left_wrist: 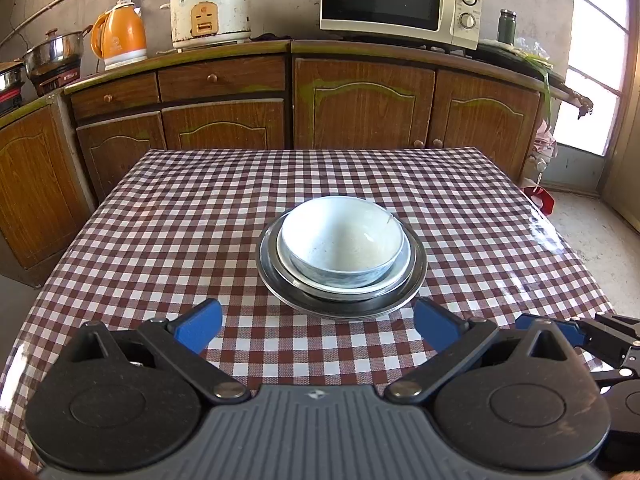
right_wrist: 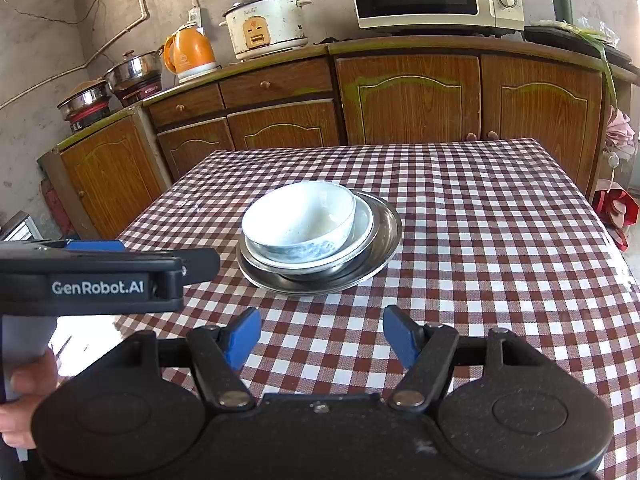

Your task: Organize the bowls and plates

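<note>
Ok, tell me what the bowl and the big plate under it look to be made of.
Bowl: probably glazed ceramic, white inside with bluish mottling outside and a soft sheen. Big plate: looks like stainless steel, grey with mirror-like reflections on its rim.

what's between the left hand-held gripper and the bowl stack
Only bare checkered tablecloth lies between the open left hand-held gripper and the bowl stack; the left wrist view shows it.

Both tools tilt downward side by side. The left tool (left_wrist: 318,326) has its blue-padded fingers (left_wrist: 200,326) spread wide, nothing between them. The right tool (right_wrist: 322,336) likewise stands agape and empty, pads (right_wrist: 244,338) apart. A hand (right_wrist: 28,396) grips the left tool's handle, seen at the right-wrist view's lower left edge.
</note>
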`<state>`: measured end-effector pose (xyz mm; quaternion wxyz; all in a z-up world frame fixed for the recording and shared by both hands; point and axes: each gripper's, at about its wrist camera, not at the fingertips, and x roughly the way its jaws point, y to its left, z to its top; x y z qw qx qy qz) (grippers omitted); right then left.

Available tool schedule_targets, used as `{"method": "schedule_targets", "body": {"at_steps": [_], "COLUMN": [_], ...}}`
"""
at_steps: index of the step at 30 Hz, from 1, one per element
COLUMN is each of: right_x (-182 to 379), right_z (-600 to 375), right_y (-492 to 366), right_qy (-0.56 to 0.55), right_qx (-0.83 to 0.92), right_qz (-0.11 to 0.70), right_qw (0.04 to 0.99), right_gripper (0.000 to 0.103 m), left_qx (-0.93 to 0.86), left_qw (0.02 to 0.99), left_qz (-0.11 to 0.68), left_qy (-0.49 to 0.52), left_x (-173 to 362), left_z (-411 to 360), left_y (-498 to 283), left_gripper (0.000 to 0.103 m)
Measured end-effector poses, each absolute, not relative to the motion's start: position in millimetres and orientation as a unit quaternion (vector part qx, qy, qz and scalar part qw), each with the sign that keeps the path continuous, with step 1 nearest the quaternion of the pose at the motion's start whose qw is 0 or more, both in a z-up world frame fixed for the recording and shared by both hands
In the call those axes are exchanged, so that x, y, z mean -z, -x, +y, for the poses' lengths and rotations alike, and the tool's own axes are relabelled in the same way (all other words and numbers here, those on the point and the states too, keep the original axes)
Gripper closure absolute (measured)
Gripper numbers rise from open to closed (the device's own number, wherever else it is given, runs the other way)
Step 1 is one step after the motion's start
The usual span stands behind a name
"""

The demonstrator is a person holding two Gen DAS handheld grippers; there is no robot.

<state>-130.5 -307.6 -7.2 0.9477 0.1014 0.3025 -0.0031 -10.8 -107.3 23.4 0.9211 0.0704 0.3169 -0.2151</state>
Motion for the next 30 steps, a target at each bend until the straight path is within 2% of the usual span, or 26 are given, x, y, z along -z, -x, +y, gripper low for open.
{"method": "schedule_targets", "body": {"at_steps": [30], "right_x": [15.5], "right_z": [-309.0], "right_y": [124.2], "right_qy": [-0.112], "right_qx": [0.004], "right_qz": [0.314], "right_qw": [0.943], "right_gripper": [0.023], "left_qx": [0.222], "left_qw": [0.918], "left_qz": [0.320], "left_qy": [-0.070], "left_x": [-18.9], "left_z": [-110.2], "left_y": [7.2], "left_gripper": [0.000]}}
